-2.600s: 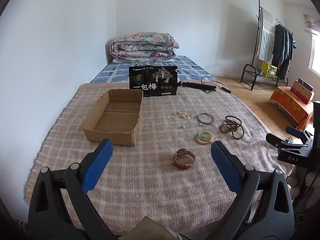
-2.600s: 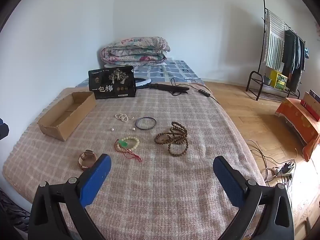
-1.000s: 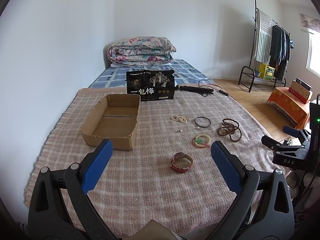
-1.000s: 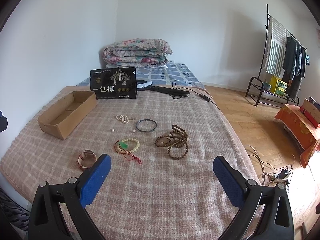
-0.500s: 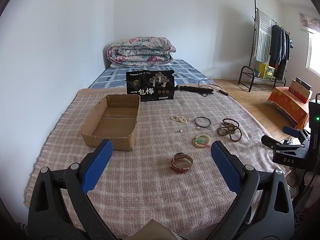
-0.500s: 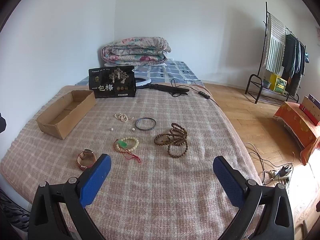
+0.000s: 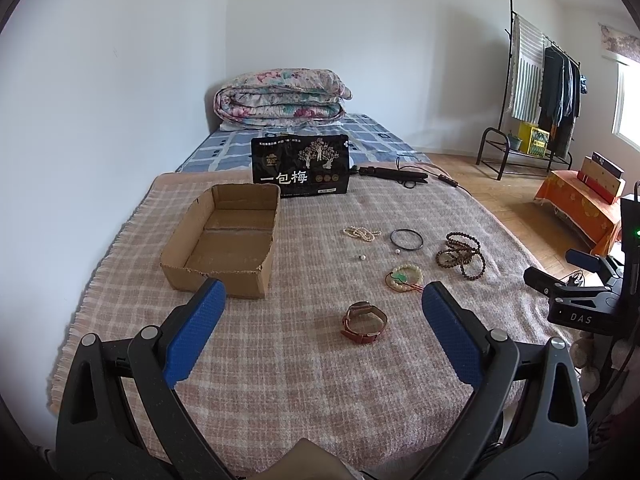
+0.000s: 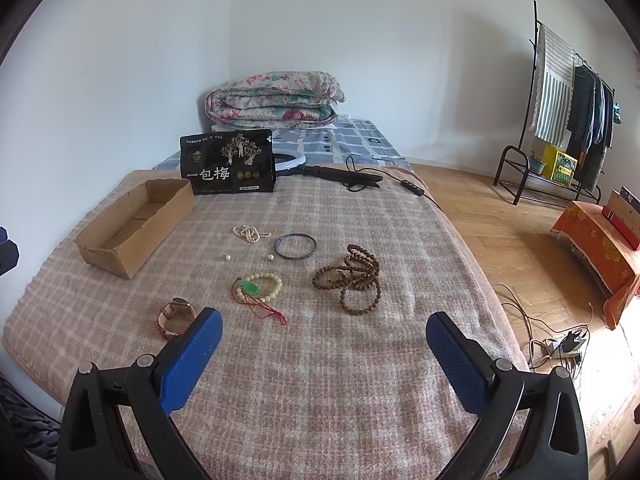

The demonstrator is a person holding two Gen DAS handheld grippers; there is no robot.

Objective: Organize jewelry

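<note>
Jewelry lies on a plaid blanket (image 7: 320,360): a brown-strap watch (image 7: 363,322) (image 8: 176,317), a cream bead bracelet with green pendant (image 7: 406,277) (image 8: 260,287), a brown bead necklace (image 7: 461,255) (image 8: 352,278), a dark bangle (image 7: 406,239) (image 8: 295,246), a pearl strand (image 7: 362,233) (image 8: 250,233) and two loose pearls (image 8: 228,257). An empty cardboard box (image 7: 224,240) (image 8: 132,226) sits at the left. My left gripper (image 7: 322,316) and right gripper (image 8: 322,338) are open, empty, above the near blanket.
A black snack bag (image 7: 301,166) stands behind the box. A black folded stand with cable (image 8: 344,176) lies at the back. A folded quilt (image 7: 280,98) is on the far bed. A clothes rack (image 8: 568,120) and an orange-covered box (image 8: 600,240) stand on the floor at the right.
Both views have shifted slightly since 2.6 s ago; the grippers have drawn back and up a little. The jewelry and box have not moved. Both grippers stay open.
</note>
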